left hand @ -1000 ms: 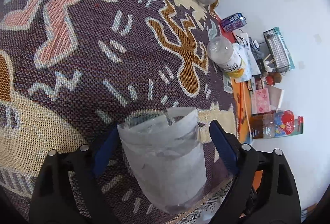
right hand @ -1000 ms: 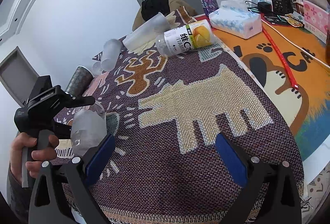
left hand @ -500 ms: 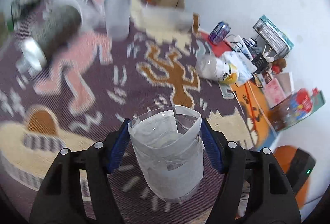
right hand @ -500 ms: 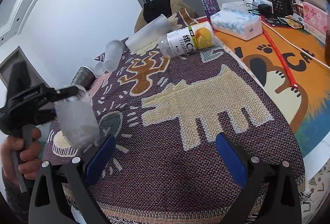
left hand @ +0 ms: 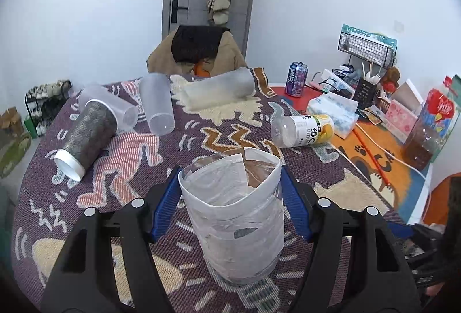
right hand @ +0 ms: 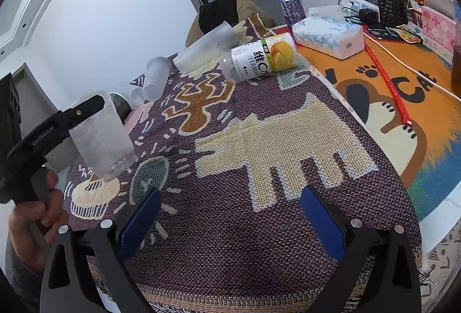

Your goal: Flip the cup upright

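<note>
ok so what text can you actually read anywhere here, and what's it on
"維C" and "VITAMIN", partly cut off, on the lying bottle.
"CA", orange letters on the cat mat; the rest runs out of frame.
The purple can, pink box and red juice bottle carry print too small or blurred to read.

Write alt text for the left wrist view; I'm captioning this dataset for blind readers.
The left hand-held gripper clamps a frosted translucent plastic cup upright, mouth up, over a purple patterned woven cloth. Behind it several cups lie on their sides, among them a grey textured cup and a clear plastic cup, beside a toppled yellow-labelled plastic bottle.
</note>
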`<state>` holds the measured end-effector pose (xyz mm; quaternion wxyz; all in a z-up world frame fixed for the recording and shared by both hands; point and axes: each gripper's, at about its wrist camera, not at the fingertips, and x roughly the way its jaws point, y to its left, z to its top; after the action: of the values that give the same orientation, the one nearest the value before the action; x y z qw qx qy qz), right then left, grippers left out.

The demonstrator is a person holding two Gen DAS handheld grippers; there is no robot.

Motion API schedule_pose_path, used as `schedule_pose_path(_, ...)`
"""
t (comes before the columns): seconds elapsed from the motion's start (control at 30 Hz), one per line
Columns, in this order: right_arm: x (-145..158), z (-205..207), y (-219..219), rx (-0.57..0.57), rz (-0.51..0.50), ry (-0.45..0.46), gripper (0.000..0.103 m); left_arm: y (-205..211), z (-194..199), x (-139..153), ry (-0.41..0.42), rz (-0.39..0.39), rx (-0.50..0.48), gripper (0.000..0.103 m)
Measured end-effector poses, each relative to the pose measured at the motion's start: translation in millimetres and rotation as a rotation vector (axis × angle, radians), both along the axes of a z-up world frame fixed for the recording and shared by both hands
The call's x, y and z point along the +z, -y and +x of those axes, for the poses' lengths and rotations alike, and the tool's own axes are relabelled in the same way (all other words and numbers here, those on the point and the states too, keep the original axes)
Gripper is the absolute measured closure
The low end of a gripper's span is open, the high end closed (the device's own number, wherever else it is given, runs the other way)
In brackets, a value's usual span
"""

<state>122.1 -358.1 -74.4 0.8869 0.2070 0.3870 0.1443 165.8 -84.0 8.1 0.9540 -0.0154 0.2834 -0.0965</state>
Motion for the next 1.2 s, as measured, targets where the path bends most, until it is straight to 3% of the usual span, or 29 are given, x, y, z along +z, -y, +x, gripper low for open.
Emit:
schedule_pose_path(0.3, -6, 2, 4, -0.011, -0.001, -0.012, 0.008, 26, -15, -20, 0.164, 0.156, 0.004, 0.034)
schedule_pose_path(0.63, -5, -1, 4, -0.013, -0.005, -0.009, 0.008, 24, -9, -31, 0.049, 0.124, -0.023, 0.031)
schedule_pose_path(0.8, -1, -4, -1, -0.003, -0.003, 0.003, 0.008, 16, -10, -33, -0.056, 0.065, -0.049, 0.03)
schedule_pose_path(0.83, 0, -6, -2, 0.0, -0.003, 0.006, 0.008, 15, -11, -33, -0.068, 0.058, -0.05, 0.027)
schedule_pose_path(0.87, 1, -7, -3, 0.003, -0.004, 0.01, 0.008, 14, -13, -33, -0.083, 0.058, -0.045, 0.017)
schedule_pose_path(0.9, 1, -9, -4, 0.005, -0.004, 0.012, 0.008, 14, -14, -32, -0.091, 0.059, -0.042, 0.009)
schedule_pose_path(0.93, 3, -11, -4, 0.008, -0.003, 0.016, 0.008, 14, -15, -31, -0.092, 0.056, -0.043, 0.007)
schedule_pose_path(1.2, 18, -25, -12, 0.025, -0.013, 0.063, 0.008, 5, -44, -4, -0.049, 0.004, -0.061, 0.006)
